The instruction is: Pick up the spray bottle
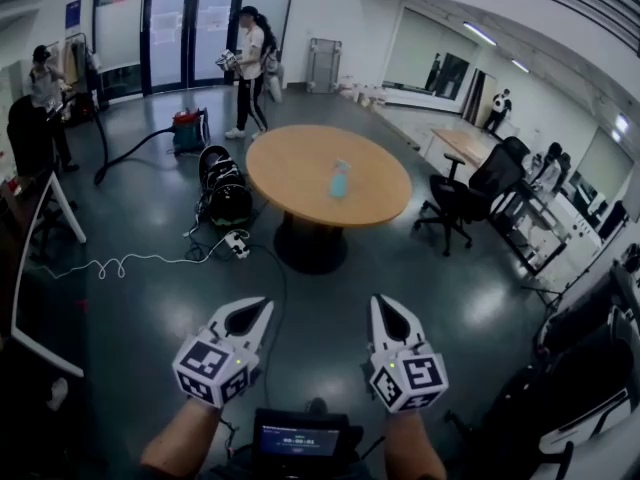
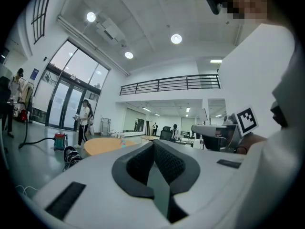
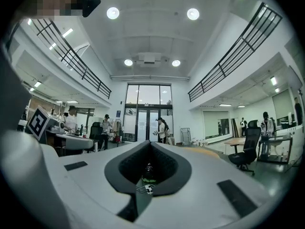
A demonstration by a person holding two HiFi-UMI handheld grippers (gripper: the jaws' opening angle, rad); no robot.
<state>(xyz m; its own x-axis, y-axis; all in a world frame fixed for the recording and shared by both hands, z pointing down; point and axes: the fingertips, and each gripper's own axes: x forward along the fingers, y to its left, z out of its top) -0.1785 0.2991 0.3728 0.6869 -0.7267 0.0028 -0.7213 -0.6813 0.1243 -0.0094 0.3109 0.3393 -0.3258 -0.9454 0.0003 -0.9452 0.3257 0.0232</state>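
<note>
Blue spray bottle (image 1: pixel 340 180) on table (image 1: pixel 290 168), well beyond left tongs (image 1: pixel 262 306) and right tongs (image 1: pixel 380 304), both closed, empty

Round light-wood pedestal table (image 1: pixel 292 166), black swivel office chair (image 1: pixel 466 196) near its right edge, white power strip (image 1: pixel 238 245) with looping white cable (image 1: pixel 120 264) on the floor (image 1: pixel 150 313), person in white top (image 1: pixel 249 66) before tall glass doors (image 1: pixel 190 23).

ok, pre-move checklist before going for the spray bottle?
1. Spray bottle upright on the round table: ok.
2. Bottle within reach: not ok, the table stands far ahead.
3. Left gripper ready to grasp: not ok, shut, empty.
4. Right gripper ready to grasp: not ok, shut, empty.
5. Walkway free: not ok, power strip and cable lie near the table's base.
</note>
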